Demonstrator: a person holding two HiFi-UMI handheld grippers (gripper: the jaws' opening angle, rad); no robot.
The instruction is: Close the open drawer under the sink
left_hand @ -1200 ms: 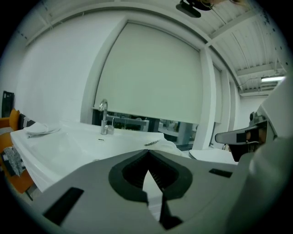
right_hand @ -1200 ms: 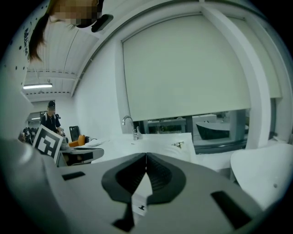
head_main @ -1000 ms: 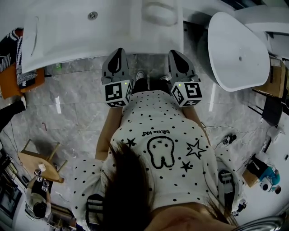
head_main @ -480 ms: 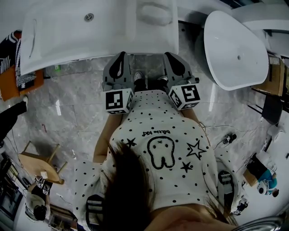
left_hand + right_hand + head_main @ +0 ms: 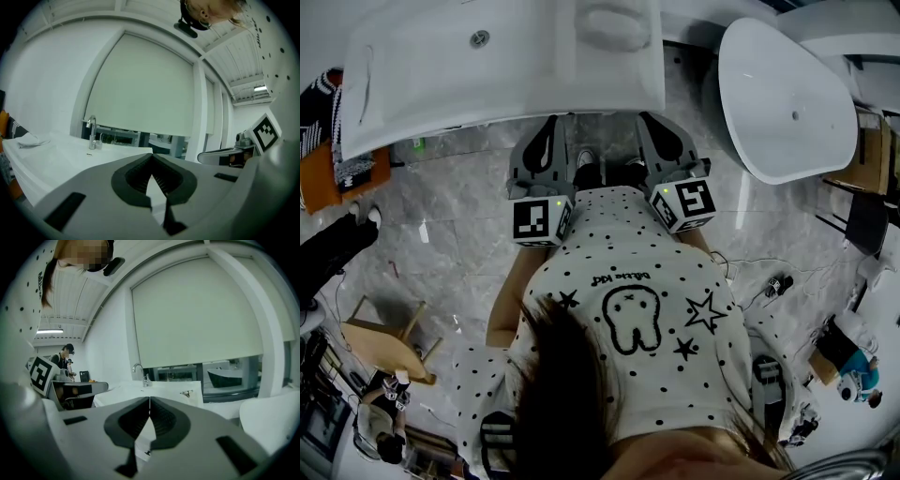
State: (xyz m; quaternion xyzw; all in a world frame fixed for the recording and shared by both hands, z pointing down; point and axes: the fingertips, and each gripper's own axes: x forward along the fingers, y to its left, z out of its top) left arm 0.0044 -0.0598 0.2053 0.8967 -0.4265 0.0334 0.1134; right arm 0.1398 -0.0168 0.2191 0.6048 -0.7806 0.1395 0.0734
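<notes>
Here, left tongs [image 5: 152, 158] and right tongs [image 5: 149, 401], shut and empty, face the sink [image 5: 441, 84]; its unseen drawer, likely rigid, wants a front push.

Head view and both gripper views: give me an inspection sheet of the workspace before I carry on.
Surface: white sink counter with faucet and drain.
Job's things: drawer not seen in any view; the counter covers what lies below it.
Clutter: wooden stool lower left; orange item at the left edge.
Grippers: left gripper shut, empty; right gripper shut, empty; side by side at the counter's front edge.
Cables: loose cable on the floor, right.
Surroundings: marble floor, white oval basin at right, a bystander behind.
</notes>
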